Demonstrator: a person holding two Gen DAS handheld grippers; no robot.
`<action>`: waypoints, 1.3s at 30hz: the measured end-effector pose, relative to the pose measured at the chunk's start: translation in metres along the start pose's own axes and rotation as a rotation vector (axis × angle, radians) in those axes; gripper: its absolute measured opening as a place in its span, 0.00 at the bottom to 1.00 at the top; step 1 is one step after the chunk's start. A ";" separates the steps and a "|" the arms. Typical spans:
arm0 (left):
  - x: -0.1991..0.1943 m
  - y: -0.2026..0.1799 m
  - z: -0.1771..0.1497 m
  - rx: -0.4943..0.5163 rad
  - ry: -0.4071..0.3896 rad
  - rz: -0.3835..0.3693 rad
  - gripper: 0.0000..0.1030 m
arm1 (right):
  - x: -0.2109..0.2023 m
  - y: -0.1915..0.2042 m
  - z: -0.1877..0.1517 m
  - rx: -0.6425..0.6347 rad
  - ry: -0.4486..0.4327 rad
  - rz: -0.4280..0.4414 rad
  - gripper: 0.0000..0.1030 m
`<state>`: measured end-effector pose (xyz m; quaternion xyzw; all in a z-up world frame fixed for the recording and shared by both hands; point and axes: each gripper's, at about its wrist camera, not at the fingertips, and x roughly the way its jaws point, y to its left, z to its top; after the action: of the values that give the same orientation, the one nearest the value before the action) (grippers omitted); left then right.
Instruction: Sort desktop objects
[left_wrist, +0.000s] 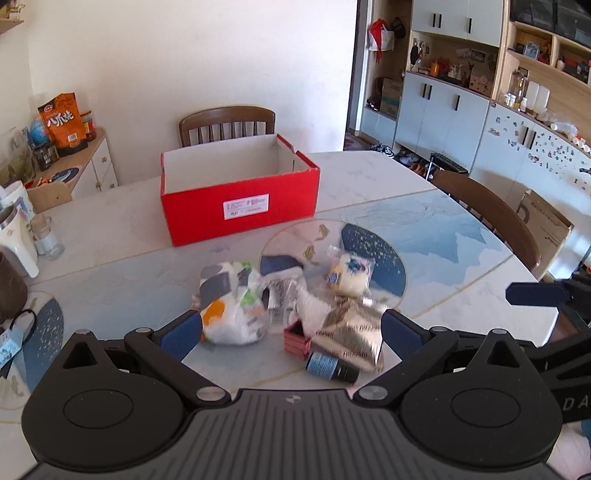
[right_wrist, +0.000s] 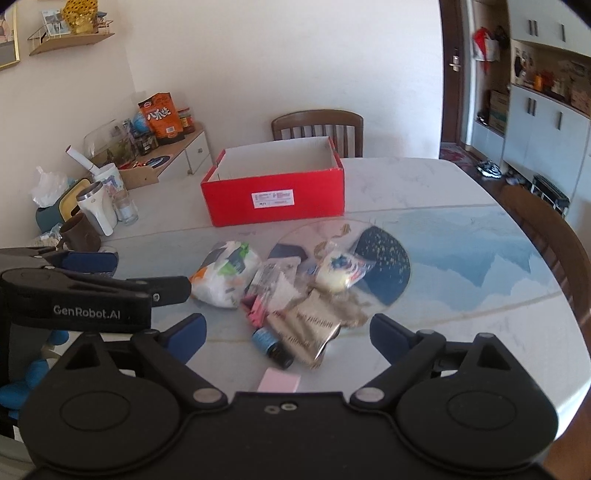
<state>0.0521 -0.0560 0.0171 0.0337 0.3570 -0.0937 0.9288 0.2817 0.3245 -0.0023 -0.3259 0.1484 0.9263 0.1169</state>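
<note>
A pile of small objects lies on the table in front of an open, empty red box (left_wrist: 240, 195) (right_wrist: 277, 195). The pile holds a white printed packet (left_wrist: 232, 306) (right_wrist: 225, 273), a gold foil pouch (left_wrist: 351, 332) (right_wrist: 310, 332), a small dark bottle with a blue label (left_wrist: 328, 365) (right_wrist: 271, 345), a small red box (left_wrist: 297, 341) and a wrapped yellow-white item (left_wrist: 349, 275) (right_wrist: 338, 273). My left gripper (left_wrist: 291, 332) is open, just short of the pile. My right gripper (right_wrist: 288, 334) is open, also near the pile. A pink block (right_wrist: 279, 380) lies close below it.
Cups and a white tumbler (right_wrist: 98, 208) stand at the table's left. A side cabinet with an orange snack bag (right_wrist: 162, 118) is beyond. Wooden chairs stand behind the box (left_wrist: 227, 123) and on the right (left_wrist: 491, 218). A round glass mat (right_wrist: 369, 266) lies under the pile.
</note>
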 end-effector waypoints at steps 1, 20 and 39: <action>0.003 -0.002 0.003 0.000 -0.004 -0.002 1.00 | 0.004 -0.005 0.004 -0.008 0.000 0.006 0.92; 0.085 0.019 0.030 -0.066 0.043 0.125 1.00 | 0.111 -0.083 0.061 -0.087 0.084 0.091 0.87; 0.184 0.043 0.031 0.469 0.165 -0.410 1.00 | 0.218 -0.097 0.065 0.250 0.186 -0.133 0.82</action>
<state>0.2146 -0.0454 -0.0835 0.1816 0.3992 -0.3553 0.8255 0.1093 0.4633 -0.1128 -0.4024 0.2508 0.8567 0.2030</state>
